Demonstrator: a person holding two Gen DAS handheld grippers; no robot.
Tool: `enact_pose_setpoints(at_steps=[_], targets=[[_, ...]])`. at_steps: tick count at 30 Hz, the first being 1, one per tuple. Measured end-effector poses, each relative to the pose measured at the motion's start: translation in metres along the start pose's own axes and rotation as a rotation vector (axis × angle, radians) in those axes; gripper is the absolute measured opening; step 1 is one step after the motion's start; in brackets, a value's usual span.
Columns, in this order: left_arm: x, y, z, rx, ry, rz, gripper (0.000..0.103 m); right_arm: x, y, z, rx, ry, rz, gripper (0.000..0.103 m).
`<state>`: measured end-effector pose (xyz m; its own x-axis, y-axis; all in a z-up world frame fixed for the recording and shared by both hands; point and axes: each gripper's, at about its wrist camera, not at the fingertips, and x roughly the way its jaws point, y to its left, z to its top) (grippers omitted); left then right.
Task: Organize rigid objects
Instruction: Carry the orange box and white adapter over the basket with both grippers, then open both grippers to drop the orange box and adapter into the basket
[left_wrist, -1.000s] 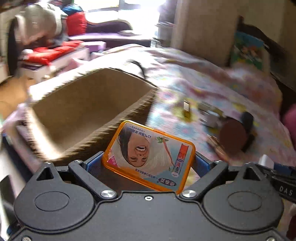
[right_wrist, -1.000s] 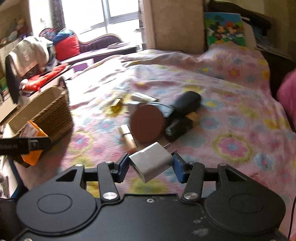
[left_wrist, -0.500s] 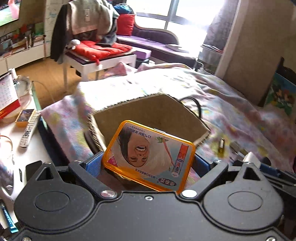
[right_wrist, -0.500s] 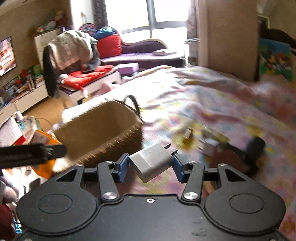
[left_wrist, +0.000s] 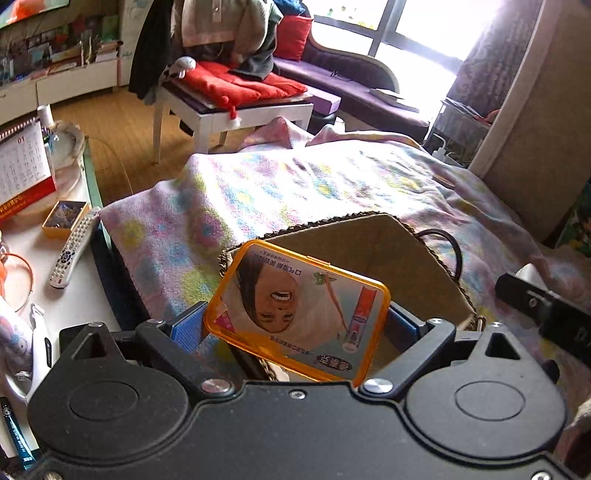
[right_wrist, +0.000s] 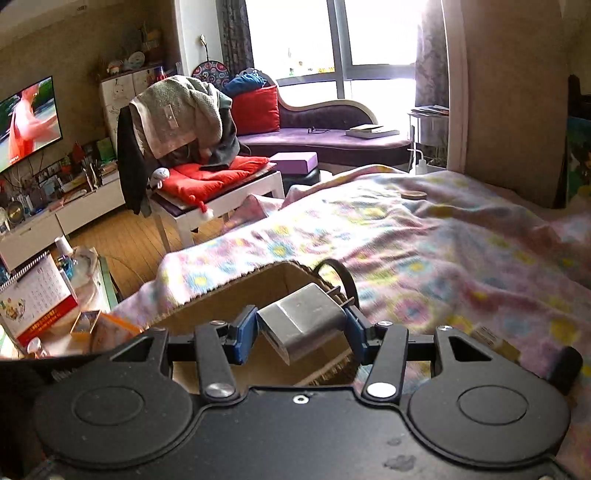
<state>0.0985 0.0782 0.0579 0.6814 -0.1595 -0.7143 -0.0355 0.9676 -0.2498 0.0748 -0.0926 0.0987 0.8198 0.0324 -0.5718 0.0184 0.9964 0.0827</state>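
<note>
Blown-out glare from the window (right_wrist: 369, 40), fisheye-bent edges, slight blur.

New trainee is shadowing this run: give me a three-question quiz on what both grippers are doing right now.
1. True or false: the left gripper is empty.
2. The right gripper holds: A) remote control B) silver charger plug C) calendar.
3. Which open container sits just beyond both grippers?

Key:
1. False; it is shut on the orange case.
2. B, the silver charger plug.
3. The woven basket on the floral blanket.
</note>
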Motion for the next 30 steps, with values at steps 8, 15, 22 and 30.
enact_pose_setpoints(at_steps=[8, 15, 22, 30], targets=[[0.020, -0.001, 0.009, 0.003, 0.040, 0.023, 0.093, 0.027, 0.005, 0.013, 0.003, 0.023, 0.034, 0.050], [0.034, -0.010, 0.010, 0.032, 0.064, 0.069, 0.093, 0.050, 0.001, 0.011, 0.036, 0.056, 0.037, 0.050], [0.035, -0.017, 0.005, 0.059, 0.064, 0.099, 0.099, 0.052, -0.002, 0.012, 0.021, 0.036, 0.013, 0.067], [0.028, -0.025, 0.002, 0.083, 0.054, 0.104, 0.099, 0.040, -0.016, 0.004, 0.053, 0.031, -0.005, 0.067]])
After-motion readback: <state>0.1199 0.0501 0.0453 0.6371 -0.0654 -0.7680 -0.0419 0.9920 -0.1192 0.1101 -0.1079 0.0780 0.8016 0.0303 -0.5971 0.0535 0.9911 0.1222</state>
